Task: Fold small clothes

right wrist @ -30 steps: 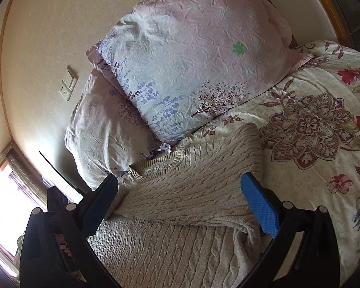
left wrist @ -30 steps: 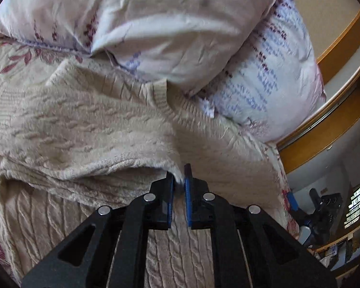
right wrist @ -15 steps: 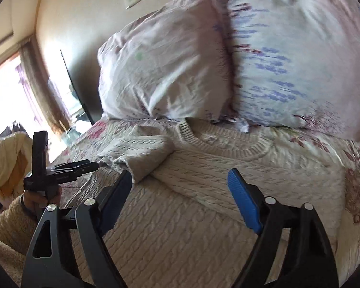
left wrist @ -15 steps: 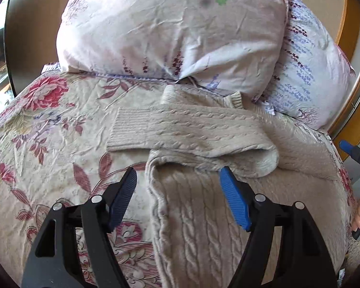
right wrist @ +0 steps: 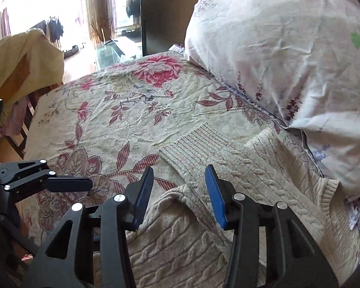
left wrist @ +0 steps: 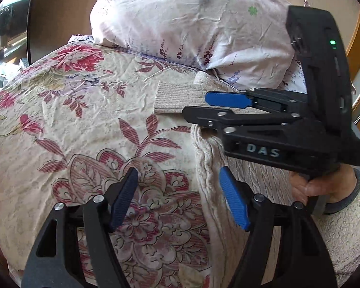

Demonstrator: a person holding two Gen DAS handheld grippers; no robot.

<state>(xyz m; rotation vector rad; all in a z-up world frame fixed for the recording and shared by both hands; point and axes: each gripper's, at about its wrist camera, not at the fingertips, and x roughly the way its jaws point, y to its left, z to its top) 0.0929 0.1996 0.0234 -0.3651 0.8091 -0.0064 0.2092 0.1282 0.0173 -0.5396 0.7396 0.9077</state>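
The only lettering that can be read is "DAS", in pale raised capitals on the black body of the right gripper (left wrist: 194,106), seen from the left wrist camera where that gripper reaches in from the right side of the picture. The letters stand on the flat face of the body, just above the hand (left wrist: 321,187) that holds the handle. Nothing else carries words, numbers or labels: the flowers and leaves on the bedspread (left wrist: 84,124) and the sprigs on the pillow (left wrist: 192,24) are patterns only, with no writing.
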